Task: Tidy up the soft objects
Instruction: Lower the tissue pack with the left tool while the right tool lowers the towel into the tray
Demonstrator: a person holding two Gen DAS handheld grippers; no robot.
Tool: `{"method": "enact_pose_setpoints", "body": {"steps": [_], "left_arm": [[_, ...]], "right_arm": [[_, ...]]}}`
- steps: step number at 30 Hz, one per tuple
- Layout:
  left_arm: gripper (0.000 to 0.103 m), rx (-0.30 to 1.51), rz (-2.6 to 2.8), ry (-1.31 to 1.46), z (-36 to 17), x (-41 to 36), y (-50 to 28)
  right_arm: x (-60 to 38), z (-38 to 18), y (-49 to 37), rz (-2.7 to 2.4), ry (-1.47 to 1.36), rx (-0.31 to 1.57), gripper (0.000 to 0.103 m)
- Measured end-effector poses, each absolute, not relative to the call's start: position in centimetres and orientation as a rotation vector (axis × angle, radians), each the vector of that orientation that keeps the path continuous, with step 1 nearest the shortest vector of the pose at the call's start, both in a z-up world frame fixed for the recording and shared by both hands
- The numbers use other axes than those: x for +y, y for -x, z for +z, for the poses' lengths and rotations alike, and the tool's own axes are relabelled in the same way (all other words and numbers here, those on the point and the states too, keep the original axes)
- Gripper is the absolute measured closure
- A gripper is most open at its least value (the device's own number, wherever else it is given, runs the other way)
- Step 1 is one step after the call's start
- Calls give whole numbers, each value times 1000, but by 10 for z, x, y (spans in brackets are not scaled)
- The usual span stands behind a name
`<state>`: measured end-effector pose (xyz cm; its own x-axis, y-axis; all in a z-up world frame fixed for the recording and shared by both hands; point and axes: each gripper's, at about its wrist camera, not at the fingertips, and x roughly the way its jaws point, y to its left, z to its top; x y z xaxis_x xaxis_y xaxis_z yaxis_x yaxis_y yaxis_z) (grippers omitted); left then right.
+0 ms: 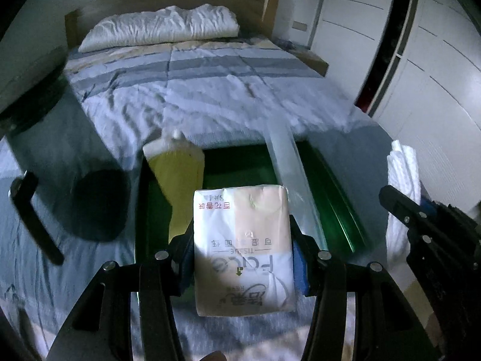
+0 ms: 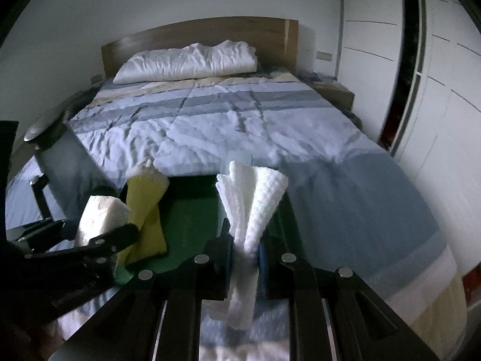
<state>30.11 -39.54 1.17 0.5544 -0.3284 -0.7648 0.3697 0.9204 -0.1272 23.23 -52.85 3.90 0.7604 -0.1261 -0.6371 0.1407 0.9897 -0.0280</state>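
Left wrist view is showing the left gripper (image 1: 243, 258) squeezing a tissue pack (image 1: 243, 246) between its fingers. Ahead, a green tray (image 1: 333, 198) is sitting on the bed (image 1: 210, 96) by white closet doors (image 1: 436, 69). Right gripper (image 2: 245, 258) is pinching a folded white towel (image 2: 252, 207).

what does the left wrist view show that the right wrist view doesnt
Only the left wrist view shows the printed face of the white tissue pack in the left claw, plus a dark round object on the bedding.

Only the right wrist view shows the right claw pinching the folded white waffle-weave cloth head-on.

Both show the green tray, the yellow pouch and the white pillow.
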Motion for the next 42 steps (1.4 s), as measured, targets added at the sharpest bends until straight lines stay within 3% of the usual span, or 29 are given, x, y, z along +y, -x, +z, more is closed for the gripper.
{"method": "enact_pose_setpoints", "body": {"steps": [22, 42], "left_arm": [[56, 999, -279, -48, -61, -421, -361], [56, 986, -250, -103, -74, -433, -363]], "right_arm": [[-552, -28, -392, 24, 26, 803, 86], [-548, -45, -414, -3, 44, 839, 81]]}}
